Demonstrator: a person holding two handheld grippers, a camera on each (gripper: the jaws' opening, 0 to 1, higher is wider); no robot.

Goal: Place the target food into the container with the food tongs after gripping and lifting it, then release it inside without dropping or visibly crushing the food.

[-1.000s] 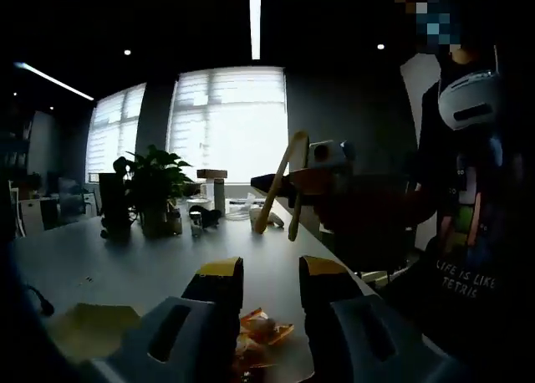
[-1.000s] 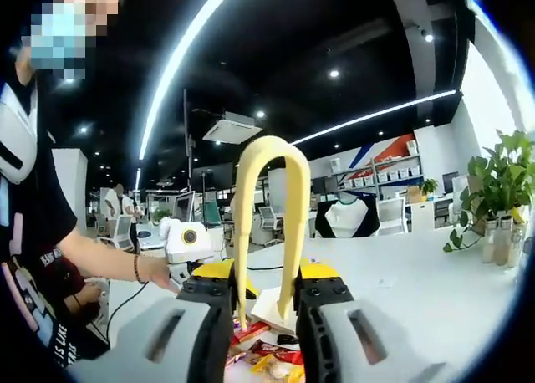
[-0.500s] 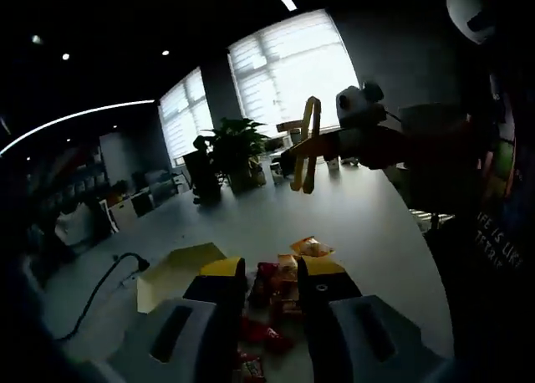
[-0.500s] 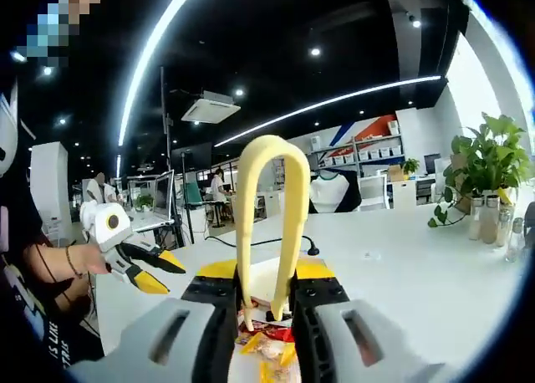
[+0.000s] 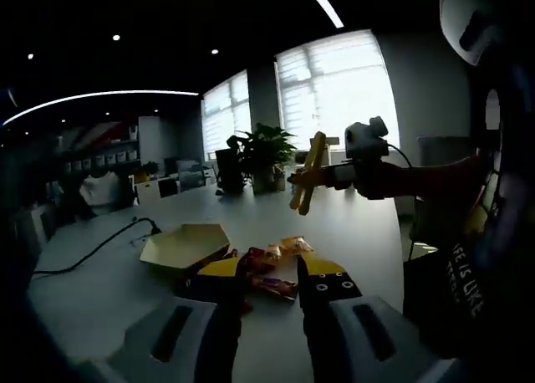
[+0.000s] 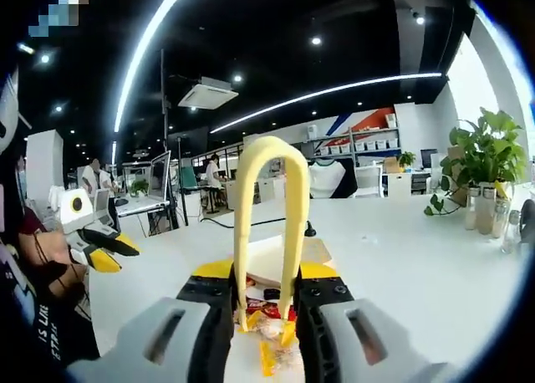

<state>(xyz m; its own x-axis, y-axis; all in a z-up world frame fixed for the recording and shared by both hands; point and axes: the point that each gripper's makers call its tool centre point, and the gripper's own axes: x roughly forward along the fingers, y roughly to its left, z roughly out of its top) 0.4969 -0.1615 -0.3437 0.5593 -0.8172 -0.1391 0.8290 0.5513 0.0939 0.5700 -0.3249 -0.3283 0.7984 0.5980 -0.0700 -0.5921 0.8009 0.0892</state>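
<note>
Hidden or unclear: the snack packets lie in a small heap on the white table, partly covered in both views by the gripper jaws in front of them; which packet is the target food cannot be told. In the right gripper view the same packets show between the jaws, their print too blurred to read. The room behind is dim in the left gripper view.

Container: a shallow yellow paper tray, open, on the table just beside the packets. In the right gripper view it appears pale behind the tongs. Whether anything lies inside it cannot be told.

Tongs: yellow, U-shaped, clamped between the jaws of the right gripper, bend uppermost, tips pointing down over the packets. The arms stand slightly apart and grasp nothing; whether the tips touch a packet cannot be told. In the left gripper view the tongs hang in the air above the table, clear of the packets.

Left gripper: jaws apart, nothing between them, held low near the table by the packets. In the right gripper view it sits at the left, yellow-tipped jaws parted, held by a hand.

Right arm: a forearm reaches in from the right, roughly level.
</note>
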